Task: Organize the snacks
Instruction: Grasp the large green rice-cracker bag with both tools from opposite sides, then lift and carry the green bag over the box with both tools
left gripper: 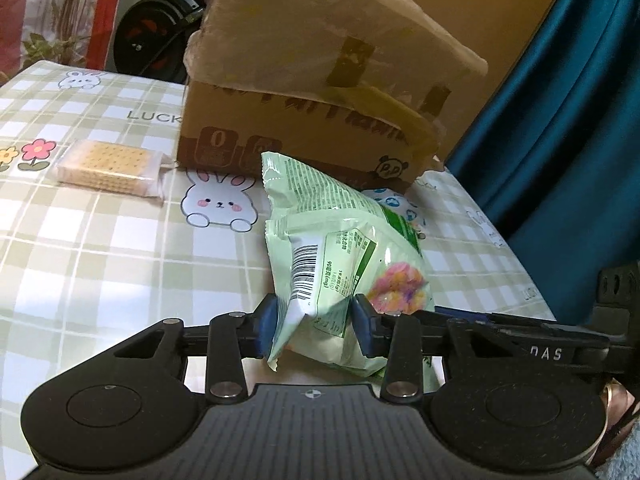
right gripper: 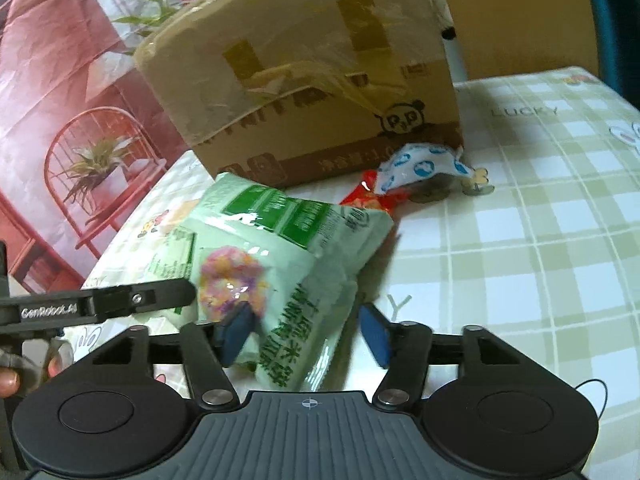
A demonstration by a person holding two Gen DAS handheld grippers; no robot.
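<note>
A pale green snack bag is held above the checked tablecloth in front of a cardboard box. My left gripper is shut on the bag's lower corner. The bag also shows in the right wrist view. My right gripper is open around its lower end; the left pad touches it, the right pad stands apart. A cracker pack lies on the table at left. A blue-and-white snack packet and a red packet lie by the box.
The table has a green checked cloth with bunny prints. A teal curtain hangs at right. An exercise bike stands behind the table. A red patterned cloth hangs at left in the right wrist view.
</note>
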